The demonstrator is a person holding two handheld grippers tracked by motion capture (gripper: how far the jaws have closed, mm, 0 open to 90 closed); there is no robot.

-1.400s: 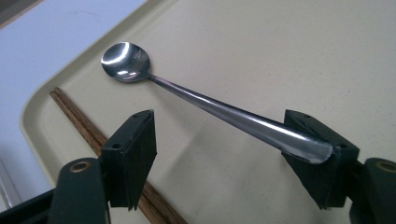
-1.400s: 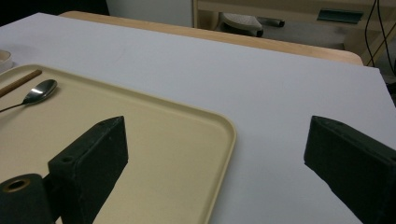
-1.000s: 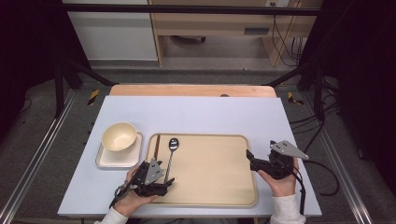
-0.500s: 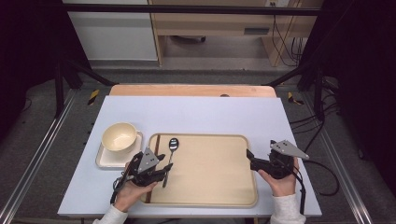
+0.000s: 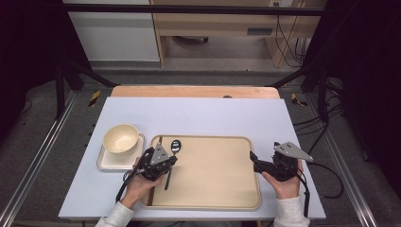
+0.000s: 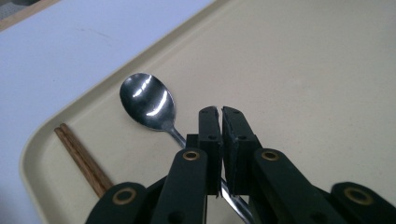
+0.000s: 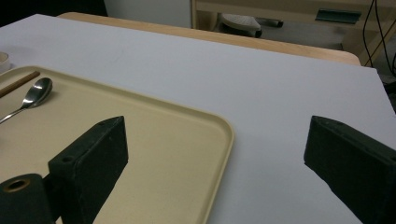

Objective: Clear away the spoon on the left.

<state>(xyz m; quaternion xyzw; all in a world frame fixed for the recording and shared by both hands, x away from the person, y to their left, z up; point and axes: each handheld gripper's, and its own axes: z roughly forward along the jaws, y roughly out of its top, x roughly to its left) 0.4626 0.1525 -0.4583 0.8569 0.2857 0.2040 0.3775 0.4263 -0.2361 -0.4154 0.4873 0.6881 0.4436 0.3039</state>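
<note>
The left tool (image 6: 220, 140) has just been closing and is now clamped on the thin handle of the spoon (image 6: 148, 102), which lies on the tray (image 5: 222, 189) near its left edge. The grip sits on the narrow neck close behind the bowl of the spoon, so the long free handle could swing or slip out of the pads once lifted; smooth metal gives little hold. A chopstick (image 6: 81, 158) lies just beside the spoon and may be nudged. The right tool (image 5: 255, 161) rests over the tray's right rim, jaws wide apart and empty. Farther off, a cream bowl (image 5: 120, 138) sits on a square plate (image 5: 108, 161) on the bench (image 5: 198, 116). No writing or brand is readable.
</note>
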